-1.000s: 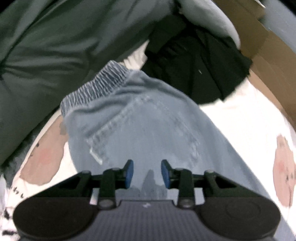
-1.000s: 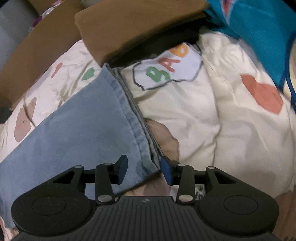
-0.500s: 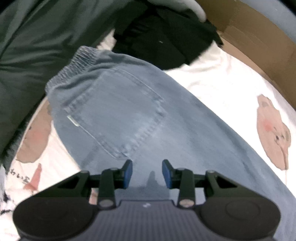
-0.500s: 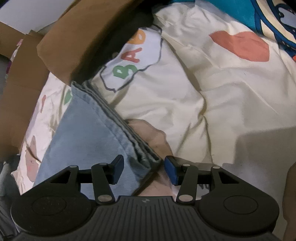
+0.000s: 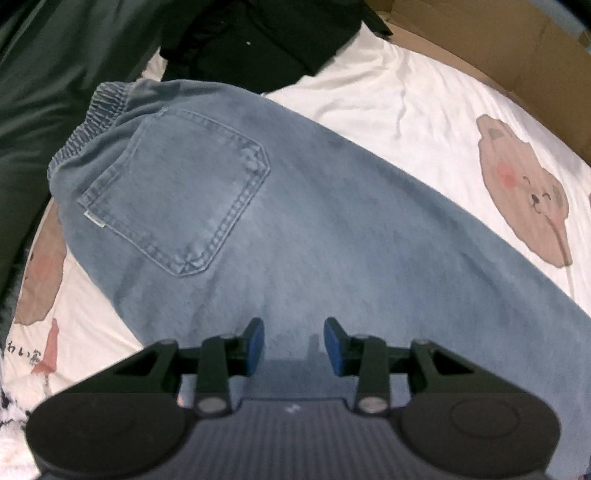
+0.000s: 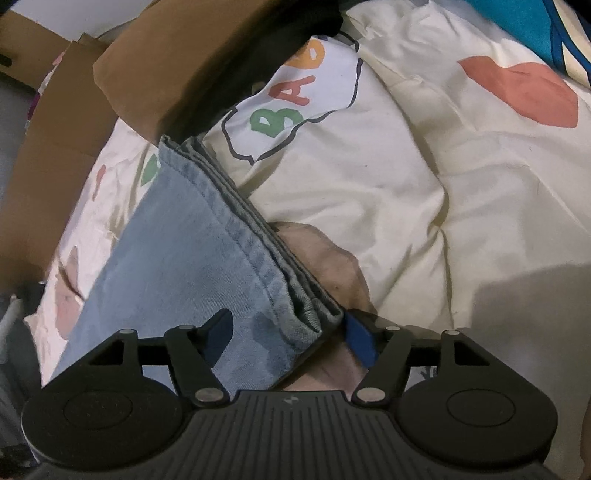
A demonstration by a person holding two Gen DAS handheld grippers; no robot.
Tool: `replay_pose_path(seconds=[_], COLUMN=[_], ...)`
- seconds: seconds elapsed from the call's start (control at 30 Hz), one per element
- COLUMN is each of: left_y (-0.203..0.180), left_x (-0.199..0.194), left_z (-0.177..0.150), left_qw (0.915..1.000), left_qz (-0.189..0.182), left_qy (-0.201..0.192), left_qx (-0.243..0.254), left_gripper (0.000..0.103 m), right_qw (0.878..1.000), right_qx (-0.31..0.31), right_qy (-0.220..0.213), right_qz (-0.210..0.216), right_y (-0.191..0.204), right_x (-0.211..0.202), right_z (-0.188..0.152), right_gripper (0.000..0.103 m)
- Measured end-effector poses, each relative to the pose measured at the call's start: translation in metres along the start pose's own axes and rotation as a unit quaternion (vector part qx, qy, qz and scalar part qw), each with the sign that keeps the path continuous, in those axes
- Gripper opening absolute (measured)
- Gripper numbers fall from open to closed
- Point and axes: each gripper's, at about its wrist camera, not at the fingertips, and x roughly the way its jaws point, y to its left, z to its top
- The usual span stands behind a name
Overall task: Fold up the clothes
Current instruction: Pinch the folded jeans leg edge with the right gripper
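Observation:
Light blue jeans (image 5: 332, 221) lie flat on a bear-print sheet (image 5: 424, 122), elastic waistband (image 5: 96, 118) at the upper left, back pocket (image 5: 177, 199) facing up. My left gripper (image 5: 295, 343) hovers low over the seat of the jeans, partly open, nothing between its fingers. In the right wrist view the stacked leg hems (image 6: 258, 243) run diagonally across a cream sheet (image 6: 406, 203). My right gripper (image 6: 288, 332) straddles the near hem corner (image 6: 314, 317). Its jaws are opening, and the corner lies between them without being pressed.
A dark green garment (image 5: 55, 74) and a black garment (image 5: 258, 37) lie beyond the waistband. Brown cardboard (image 5: 498, 48) borders the sheet at the upper right. In the right wrist view, a brown folded piece (image 6: 192, 62) lies past the hems and teal fabric (image 6: 517, 22) at the top right.
The left gripper has slid along the jeans away from the waistband, so the pocket now lies farther off. The right gripper's jaws have widened around the hem corner and its view has rolled.

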Motion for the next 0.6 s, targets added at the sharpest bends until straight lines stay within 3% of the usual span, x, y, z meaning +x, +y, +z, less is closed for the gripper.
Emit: replay_pose_path(seconds=[0.1,0.33,0.6], left_y=[0.001,0.012,0.014], left_x=[0.0,0.004,0.006], left_z=[-0.003,-0.008,-0.01], left_qw=[0.9999,0.9995,0.9995], left_qz=[0.005,0.017,0.017], left_qy=[0.0,0.009,0.015], left_qx=[0.015,0.023,0.02], left_gripper=[0.04,0.043,0.043], right_qw=[1.0,0.998,0.997], right_qx=[0.01,0.013,0.012], right_qy=[0.004,-0.004,0.021], right_qz=[0.012,0.055,0.072], right_y=[-0.001,0.001,-0.012], right_x=[-0.007,-0.022,0.002], right_z=[0.0,0.0,0.01], right_gripper=[0.063,0.063,0.063])
